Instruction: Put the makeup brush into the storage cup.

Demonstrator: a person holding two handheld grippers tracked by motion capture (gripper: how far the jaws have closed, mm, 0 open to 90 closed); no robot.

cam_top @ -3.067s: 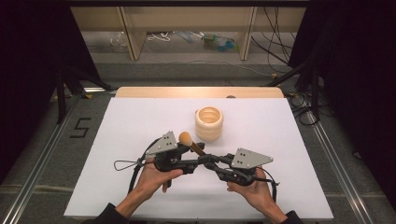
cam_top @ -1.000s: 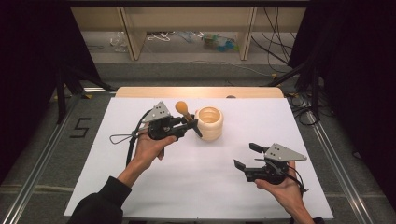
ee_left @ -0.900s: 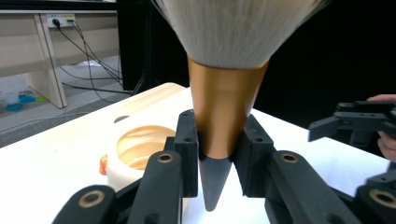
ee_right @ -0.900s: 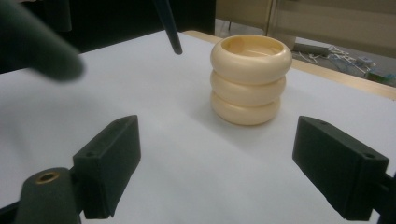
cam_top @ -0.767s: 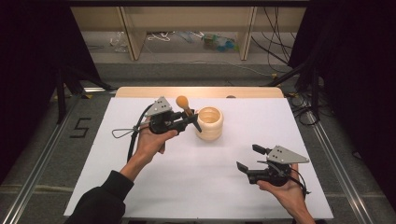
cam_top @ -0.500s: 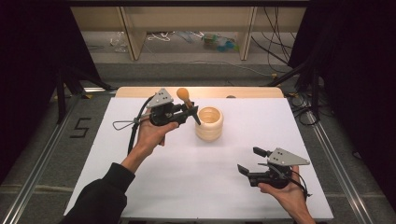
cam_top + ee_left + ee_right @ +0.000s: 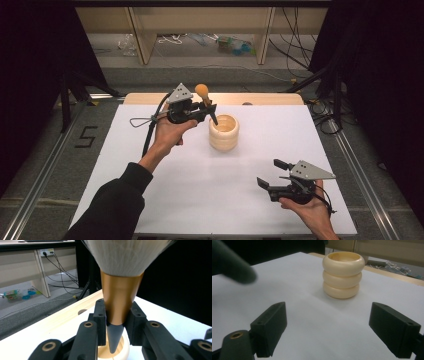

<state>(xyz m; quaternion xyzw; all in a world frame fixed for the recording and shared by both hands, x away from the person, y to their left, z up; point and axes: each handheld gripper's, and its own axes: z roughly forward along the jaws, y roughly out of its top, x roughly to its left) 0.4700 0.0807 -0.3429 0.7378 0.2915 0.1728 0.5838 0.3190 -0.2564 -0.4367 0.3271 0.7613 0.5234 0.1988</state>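
Observation:
My left gripper [image 7: 206, 111] is shut on a brush [image 7: 205, 101], held above the table just left of a cream ribbed cup [image 7: 223, 132]. The brush stands tilted, its rounded head up and its black pointed handle tip down near the cup's left rim. In the left gripper view the pads clamp the brush [image 7: 120, 302] by its gold collar, the tip hanging over the cup's mouth [image 7: 125, 350]. My right gripper [image 7: 269, 173] rests low at the front right, open with nothing between its fingers. In the right gripper view that gripper [image 7: 334, 327] faces the cup [image 7: 343, 275].
White sheet [image 7: 165, 195] covers the table, a wooden edge [image 7: 270, 98] showing at the far side. A dark sleeve [image 7: 229, 265] blurs the upper left of the right gripper view. Shelves and cables lie on the floor beyond the table.
My left gripper has lifted and moved toward the far side with the brush, bringing the tip closer to the cup's rim. The right gripper has hardly moved.

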